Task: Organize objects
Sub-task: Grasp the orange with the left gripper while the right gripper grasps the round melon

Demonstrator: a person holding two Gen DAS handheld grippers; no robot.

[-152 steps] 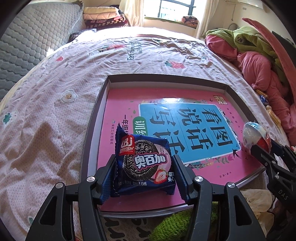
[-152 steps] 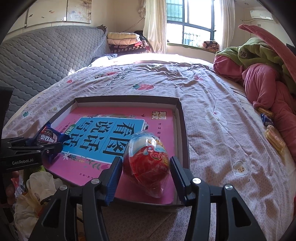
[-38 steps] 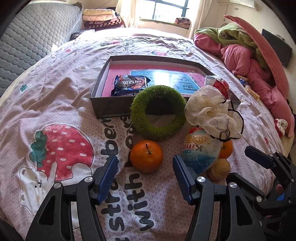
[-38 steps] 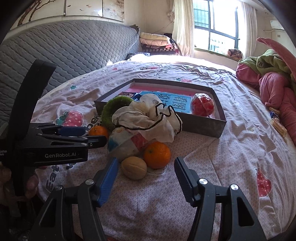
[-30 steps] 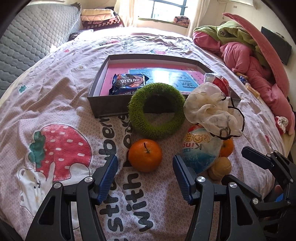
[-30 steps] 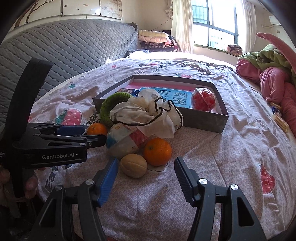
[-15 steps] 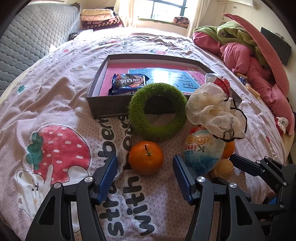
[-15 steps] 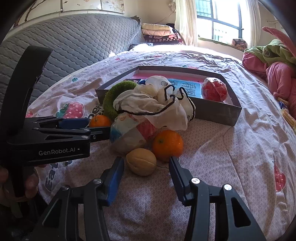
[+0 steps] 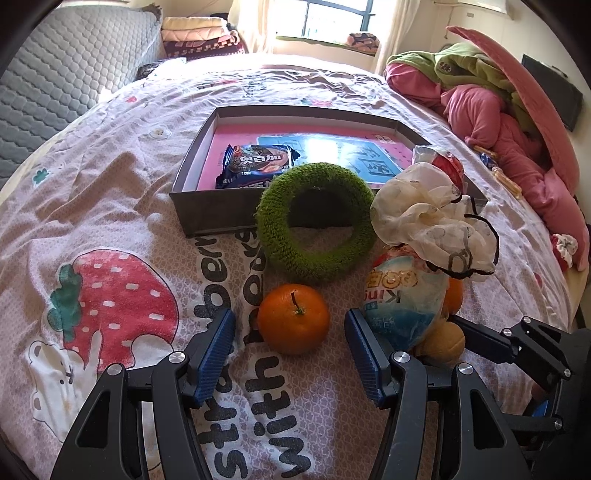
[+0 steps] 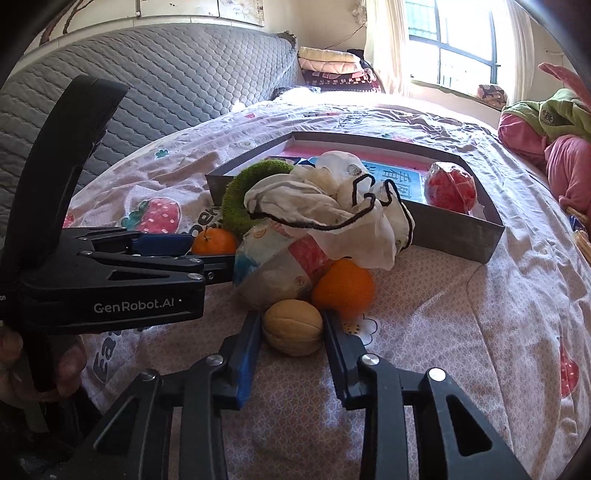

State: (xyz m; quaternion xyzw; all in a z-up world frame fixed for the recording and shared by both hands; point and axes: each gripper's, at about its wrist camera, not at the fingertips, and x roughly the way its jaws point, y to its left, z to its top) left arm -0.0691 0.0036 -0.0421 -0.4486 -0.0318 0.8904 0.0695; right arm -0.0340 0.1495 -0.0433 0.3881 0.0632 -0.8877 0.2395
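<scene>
My left gripper [image 9: 289, 326] stands open on the bedspread with an orange [image 9: 293, 319] loose between its fingers. My right gripper [image 10: 291, 320] has a tan walnut [image 10: 293, 326] between its jaws; they are closing and both pads meet its sides. Behind the walnut lie a second orange [image 10: 341, 286], a blue and white snack bag [image 9: 402, 299], a white cloth scrunchie [image 9: 432, 218] and a green fuzzy ring [image 9: 314, 236]. The grey box [image 9: 207, 218] beyond holds a cookie pack [image 9: 258, 162] and a red wrapped egg [image 10: 450, 186].
A heap of pink and green bedding [image 9: 498, 103] lies at the right. The grey quilted headboard [image 10: 166, 81] runs along the left, with folded blankets [image 9: 199, 35] at the far end. Small snack packs [image 9: 495, 166] lie right of the box. A hand [image 10: 22, 365] holds the left gripper.
My right gripper has edged forward onto the walnut and its jaws have narrowed from wide apart to touching it. The left gripper and its orange have stayed put.
</scene>
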